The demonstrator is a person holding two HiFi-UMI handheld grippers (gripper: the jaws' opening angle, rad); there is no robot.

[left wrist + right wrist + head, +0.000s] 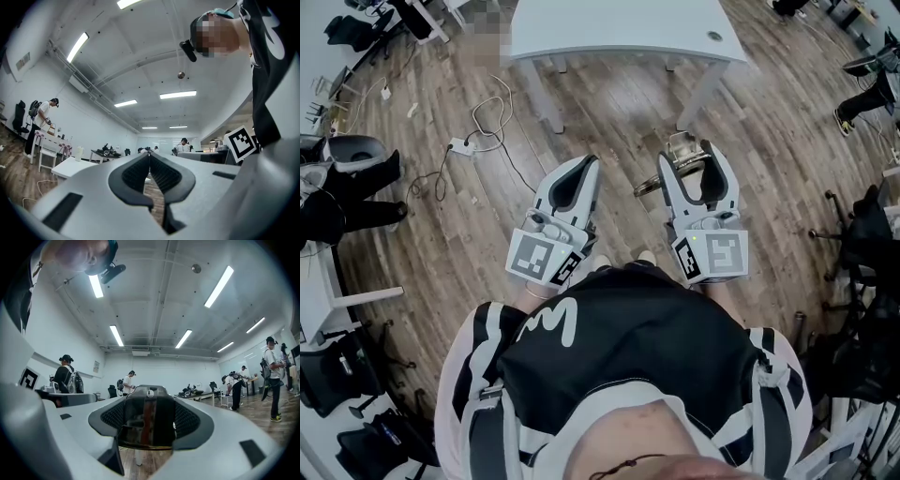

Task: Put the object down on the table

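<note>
My right gripper (pixel 694 157) is shut on a shiny metal object (pixel 681 150), which looks like a cup with a handle jutting to the left. In the right gripper view the dark, reflective object (pixel 149 420) fills the gap between the black pads (pixel 190 420), and my right gripper (pixel 150 401) points level into the room. My left gripper (pixel 579 178) is shut with nothing in it; its pads meet at the tips in the left gripper view (pixel 150 157). Both are held over the wooden floor in front of the person's body. The white table (pixel 619 33) stands farther ahead.
A power strip with looped cables (pixel 467 142) lies on the floor ahead to the left. Office chairs (pixel 342 173) stand at the left edge, and a person's foot (pixel 844 120) shows at the upper right. Other people work at tables (pixel 206 394) across the room.
</note>
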